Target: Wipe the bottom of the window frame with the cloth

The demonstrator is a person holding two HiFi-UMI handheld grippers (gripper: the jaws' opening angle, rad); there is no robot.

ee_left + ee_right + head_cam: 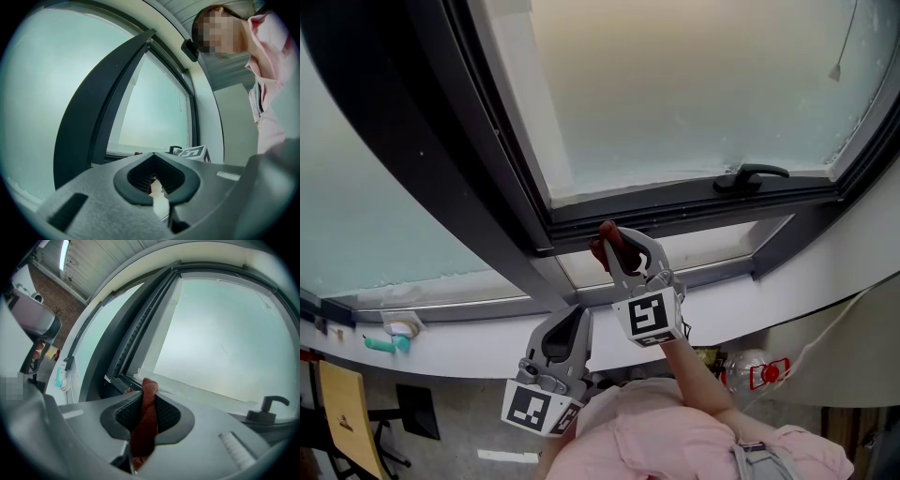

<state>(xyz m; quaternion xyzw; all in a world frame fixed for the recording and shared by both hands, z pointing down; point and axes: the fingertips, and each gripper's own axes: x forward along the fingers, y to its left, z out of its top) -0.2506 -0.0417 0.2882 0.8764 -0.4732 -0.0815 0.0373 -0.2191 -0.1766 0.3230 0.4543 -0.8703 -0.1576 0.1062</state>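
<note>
Right gripper view: right claw [144, 412] pinches red cloth [149, 389] (left claw [158, 182] closed).

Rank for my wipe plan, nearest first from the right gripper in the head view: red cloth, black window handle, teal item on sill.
1. red cloth, in its jaws.
2. black window handle, to the right.
3. teal item, far left.

This looks like a workroom or office in an industrial sort of building, not a home. Big frosted panes sit in a heavy dark grey window frame [487, 187] with a black handle [750, 175], above a long white sill [469, 342]. A yellow chair [342, 412] stands on a grey floor [478, 422]. Elsewhere there is a ribbed metal ceiling [108, 258], a strip light [64, 254] and a brick wall [44, 291].
</note>
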